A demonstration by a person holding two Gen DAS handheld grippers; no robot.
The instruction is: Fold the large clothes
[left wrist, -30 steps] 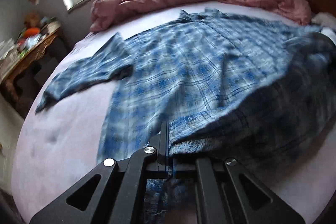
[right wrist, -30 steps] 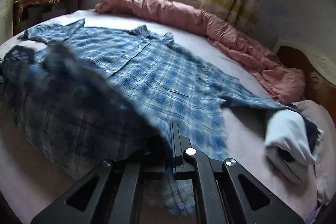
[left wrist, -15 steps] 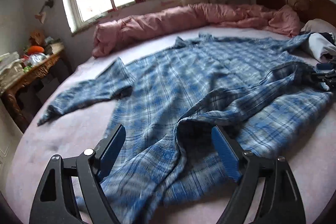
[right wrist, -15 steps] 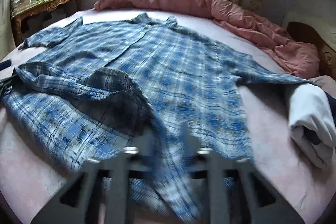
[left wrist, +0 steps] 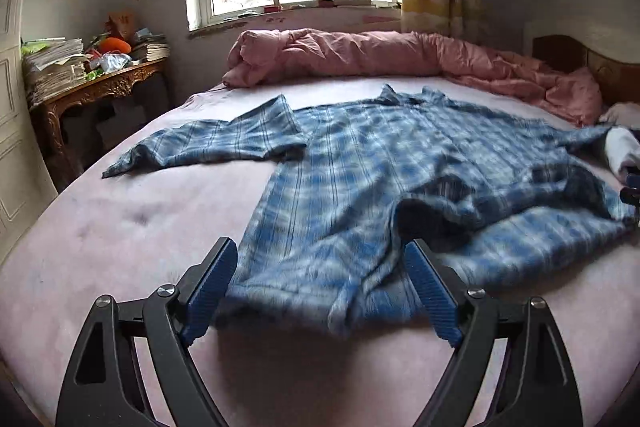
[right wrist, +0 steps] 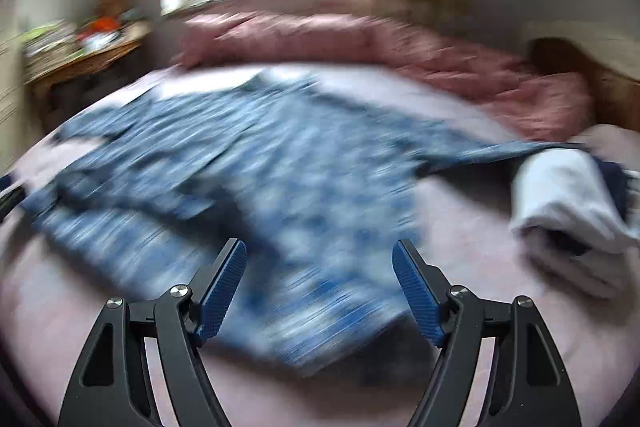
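A blue plaid shirt (left wrist: 380,163) lies spread on the pink bed (left wrist: 132,227), collar toward the window, its near hem loosely folded over and rumpled. My left gripper (left wrist: 318,279) is open and empty, its jaws on either side of the shirt's near left hem. My right gripper (right wrist: 320,275) is open and empty above the shirt's (right wrist: 248,163) near right hem; this view is motion-blurred. The right gripper's tip shows at the left wrist view's right edge (left wrist: 632,187).
A rolled pink duvet (left wrist: 360,51) lies along the bed's far side. A folded white and navy garment (right wrist: 568,211) sits at the right by the wooden headboard (left wrist: 592,63). A cluttered wooden side table (left wrist: 96,83) stands at the left, under the window.
Both grippers were shut on the shirt's hem a second ago; they have opened and let it drop onto the bed, then drawn back. The right view is still moving.
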